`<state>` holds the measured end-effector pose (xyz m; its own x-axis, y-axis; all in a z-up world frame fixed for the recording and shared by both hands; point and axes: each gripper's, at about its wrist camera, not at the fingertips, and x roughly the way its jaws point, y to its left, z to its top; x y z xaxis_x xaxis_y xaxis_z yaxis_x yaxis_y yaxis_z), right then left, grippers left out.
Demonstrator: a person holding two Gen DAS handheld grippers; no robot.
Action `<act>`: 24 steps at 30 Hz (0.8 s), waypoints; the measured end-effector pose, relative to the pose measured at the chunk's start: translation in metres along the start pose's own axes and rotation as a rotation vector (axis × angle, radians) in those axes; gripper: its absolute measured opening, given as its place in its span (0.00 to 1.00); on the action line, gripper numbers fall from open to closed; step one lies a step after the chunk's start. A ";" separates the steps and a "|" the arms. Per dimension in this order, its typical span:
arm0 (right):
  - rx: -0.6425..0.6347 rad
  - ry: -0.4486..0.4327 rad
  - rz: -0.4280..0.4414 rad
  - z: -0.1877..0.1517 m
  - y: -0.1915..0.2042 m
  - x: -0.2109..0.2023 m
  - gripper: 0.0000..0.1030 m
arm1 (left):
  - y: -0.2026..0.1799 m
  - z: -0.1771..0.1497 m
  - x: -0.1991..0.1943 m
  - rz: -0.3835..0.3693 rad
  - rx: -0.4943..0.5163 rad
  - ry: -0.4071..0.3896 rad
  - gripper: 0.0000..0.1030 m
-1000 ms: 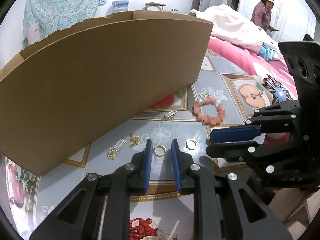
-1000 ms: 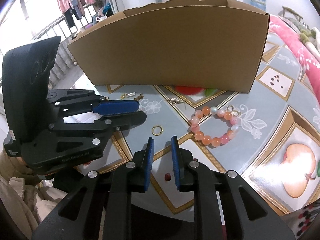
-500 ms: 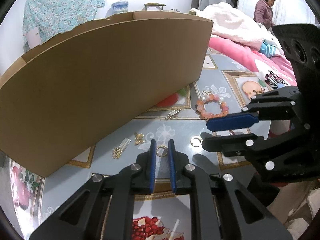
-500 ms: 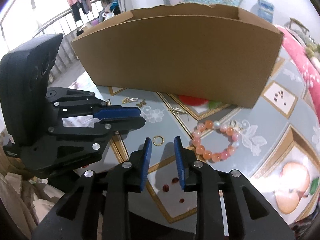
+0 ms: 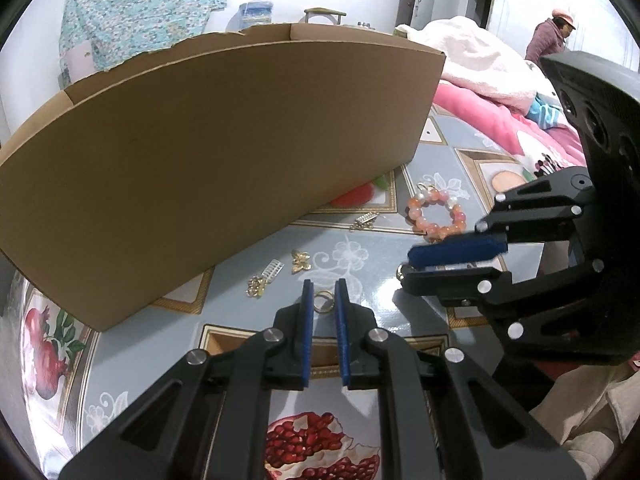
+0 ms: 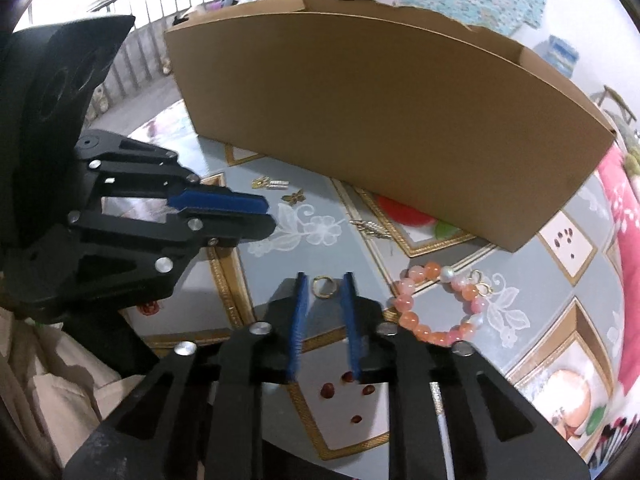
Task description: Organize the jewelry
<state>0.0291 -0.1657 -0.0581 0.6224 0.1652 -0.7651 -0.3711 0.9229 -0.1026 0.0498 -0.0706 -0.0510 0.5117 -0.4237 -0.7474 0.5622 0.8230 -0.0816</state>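
**Two rings, one at each pair of jaws**

Left wrist view: just below the centre of the frame, the left gripper (image 5: 322, 290) has its blue pads drawn narrow. The first small gold ring (image 5: 323, 302) lies flat on the patterned blue-grey table top (image 5: 360, 320), right between the fingertips. The pads seem to press on its two sides, so we read this as a pinch already made. The ring is round, so it has no long axis for the jaws to line up with. What matters is that it sits dead ahead, at the very tips and not deeper in. The right gripper (image 5: 405, 268) comes in from the right of the frame, its tips pointing left. The tall brown cardboard box (image 5: 240, 140) fills the upper left, beyond the ring. The orange and pink bead bracelet (image 5: 436, 216) lies right of centre, apart from both rings.

Right wrist view: the right jaws are closing. The second small gold ring (image 6: 323, 288) sits between their tips at lower centre, with a gap showing on either side, so nothing is gripped yet. The left gripper fills the left of the frame and hides its own ring here.

We judge that each hand is nearest its own ring. The lift towards the box depends on such shallow tip grips holding.
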 end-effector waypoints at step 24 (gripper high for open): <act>0.046 -0.233 -0.006 0.010 -0.026 -0.077 0.06 | -0.003 0.031 -0.082 -0.004 0.023 -0.204 0.10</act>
<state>-0.0022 -0.1990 0.0105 0.7688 0.2308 -0.5964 -0.3384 0.9381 -0.0733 0.0263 -0.0496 0.0309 0.6289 -0.4969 -0.5980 0.5779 0.8133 -0.0680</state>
